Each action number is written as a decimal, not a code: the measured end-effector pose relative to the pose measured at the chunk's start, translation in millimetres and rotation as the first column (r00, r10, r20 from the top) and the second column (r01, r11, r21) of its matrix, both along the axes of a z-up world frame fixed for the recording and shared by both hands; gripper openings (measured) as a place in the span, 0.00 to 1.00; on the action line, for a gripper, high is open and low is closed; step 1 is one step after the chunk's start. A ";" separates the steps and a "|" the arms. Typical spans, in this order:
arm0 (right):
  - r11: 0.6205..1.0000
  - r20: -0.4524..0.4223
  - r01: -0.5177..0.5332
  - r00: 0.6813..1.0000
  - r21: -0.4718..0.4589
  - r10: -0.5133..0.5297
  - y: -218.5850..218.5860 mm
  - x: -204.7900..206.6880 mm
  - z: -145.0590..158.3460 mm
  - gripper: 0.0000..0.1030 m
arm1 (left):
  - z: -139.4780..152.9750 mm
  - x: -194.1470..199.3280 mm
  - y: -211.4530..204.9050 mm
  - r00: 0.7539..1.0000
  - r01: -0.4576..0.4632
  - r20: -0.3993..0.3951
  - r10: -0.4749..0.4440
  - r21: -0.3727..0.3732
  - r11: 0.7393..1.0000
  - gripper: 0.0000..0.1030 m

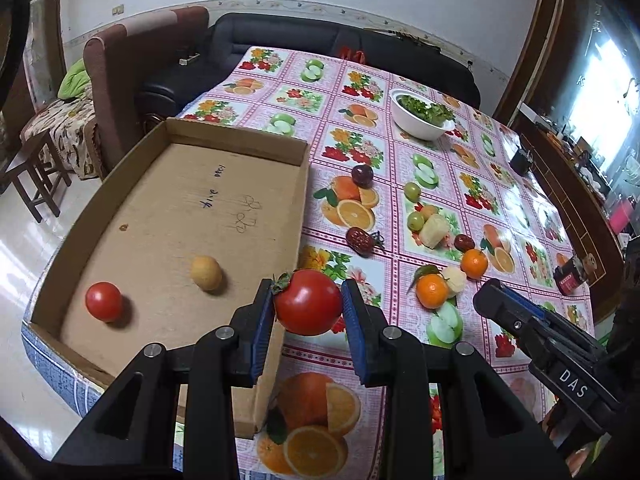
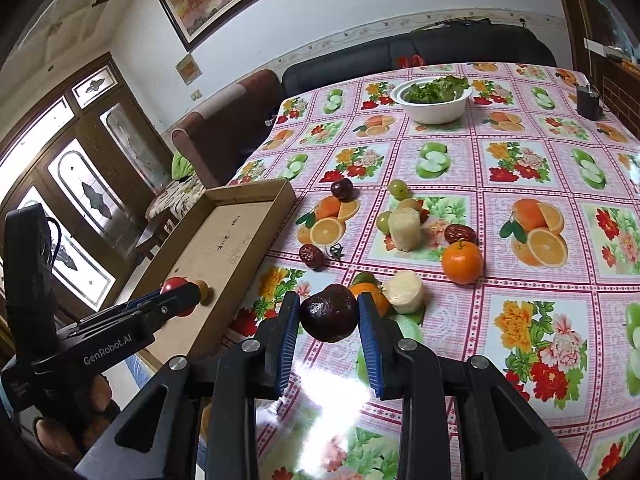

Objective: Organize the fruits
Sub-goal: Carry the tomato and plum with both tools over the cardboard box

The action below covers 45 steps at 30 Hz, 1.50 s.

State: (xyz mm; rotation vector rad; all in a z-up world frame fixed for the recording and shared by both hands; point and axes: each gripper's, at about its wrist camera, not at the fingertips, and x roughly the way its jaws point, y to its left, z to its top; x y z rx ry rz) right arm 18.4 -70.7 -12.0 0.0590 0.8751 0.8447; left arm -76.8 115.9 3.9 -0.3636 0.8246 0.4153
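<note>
Left wrist view
- Left tool (image 1: 308,308): blue pads clamped on a big tomato (image 1: 307,302), glossy red, green calyx at its upper left; held above the near right corner of the cardboard tray.
- Cardboard tray (image 1: 120,184): shallow, open, pen scribbles on its floor; sits at the table's left edge.
- In tray: a smaller tomato (image 1: 103,301) near the front left, a yellow-tan round fruit (image 1: 206,273) just right of it, the two apart.
- Table (image 1: 404,152): pink checked cloth printed with fruit.
- Loose fruit: two oranges (image 1: 432,291), a wrinkled red date (image 1: 361,238), a dark plum (image 1: 362,176), green grapes (image 1: 412,191), pale peeled chunks (image 1: 434,231).
- Far end: white bowl (image 1: 416,122) of leafy greens.
- Right tool (image 1: 494,300): seen side-on at the right edge.

Right wrist view
- Right tool (image 2: 329,314): pads closed on a dark fruit (image 2: 329,313), maroon-brown, dull, slightly dimpled, held above the table.
- Behind it: an orange, partly hidden, touching a pale chunk.
- Left tool: at left, over the tray, red tomato showing between its tips.
</note>
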 end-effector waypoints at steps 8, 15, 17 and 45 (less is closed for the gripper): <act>0.999 0.006 -0.035 0.999 -0.011 0.035 17.3 -5.0 1.4 0.29 | 4.4 -7.2 16.0 0.999 -0.036 0.014 0.036 0.000 0.999 0.30; 0.997 0.016 -0.078 0.997 -0.020 0.079 39.4 -8.2 3.9 0.29 | 5.8 -16.8 46.0 0.994 -0.105 0.022 0.105 -0.008 0.994 0.30; 0.995 0.017 -0.095 0.995 -0.022 0.096 47.6 -9.9 3.7 0.29 | 4.7 -20.2 54.9 0.992 -0.126 0.021 0.126 -0.011 0.992 0.30; 0.925 -0.013 -0.337 0.940 -0.175 0.340 228.2 -6.1 -29.9 0.29 | -37.0 -20.3 146.4 0.957 -0.284 -0.080 0.278 -0.066 0.957 0.30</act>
